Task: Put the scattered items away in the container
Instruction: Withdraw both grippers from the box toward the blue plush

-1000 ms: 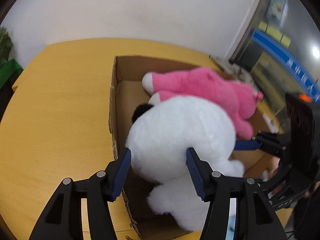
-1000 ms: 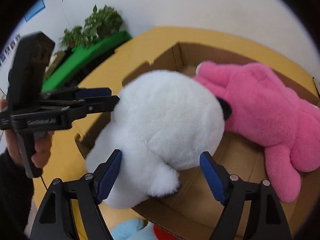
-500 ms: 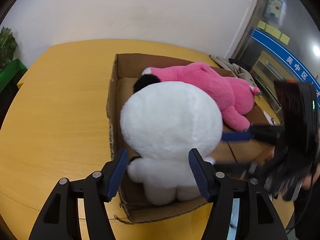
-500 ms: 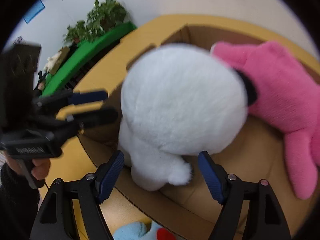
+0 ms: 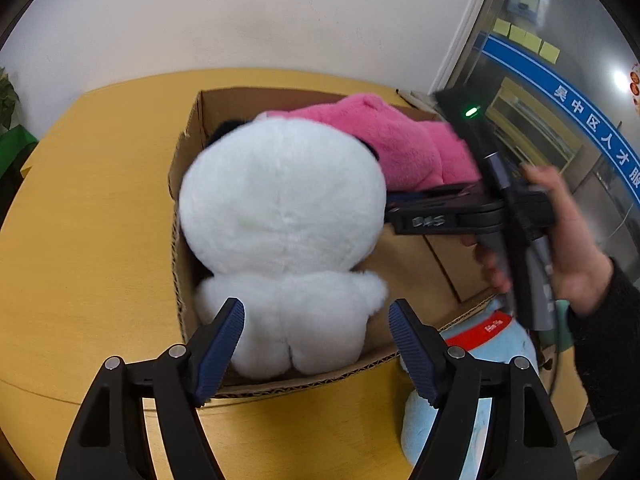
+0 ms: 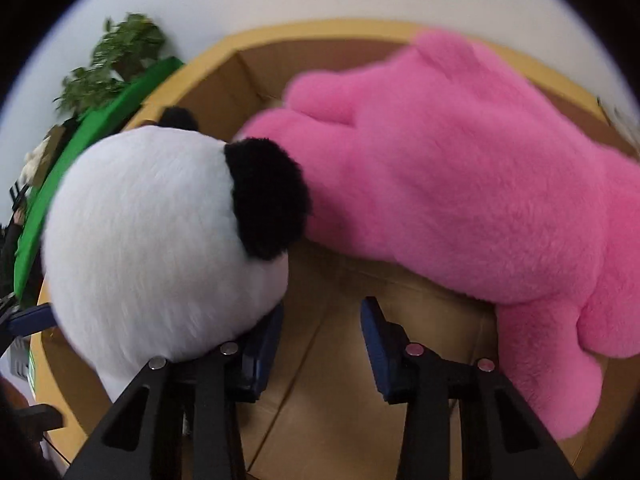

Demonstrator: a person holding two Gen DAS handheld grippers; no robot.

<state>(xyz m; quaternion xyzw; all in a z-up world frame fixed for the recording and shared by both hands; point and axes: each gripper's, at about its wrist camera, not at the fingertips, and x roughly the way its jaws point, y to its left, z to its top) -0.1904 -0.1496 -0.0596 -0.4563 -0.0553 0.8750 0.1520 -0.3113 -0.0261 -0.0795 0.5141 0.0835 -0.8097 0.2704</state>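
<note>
A white plush (image 5: pixel 280 200) with black ears sits in the cardboard box (image 5: pixel 192 128), its back toward my left gripper (image 5: pixel 318 344). That gripper hangs just short of the plush's bottom. Its jaws are opening and the pads touch nothing. A pink plush (image 5: pixel 404 140) lies behind it in the box. My right gripper (image 6: pixel 322 336) is down inside the box, between the white plush (image 6: pixel 152 232) and the pink plush (image 6: pixel 460 184). Its jaws are closing with only the box floor (image 6: pixel 320 412) between them. The white head leans on the outside of its left finger (image 6: pixel 268 340).
A light blue plush (image 5: pixel 492 344) with a red label lies on the yellow table (image 5: pixel 92 200) just outside the box's near right corner. A person's hand (image 5: pixel 568 240) holds the right tool over the box's right side. A plant (image 6: pixel 120 52) stands beyond the table.
My left gripper has drawn back from the white plush with its jaws wider. The plush now sits upright in the box. My right gripper has dropped into the box and its jaws have narrowed.
</note>
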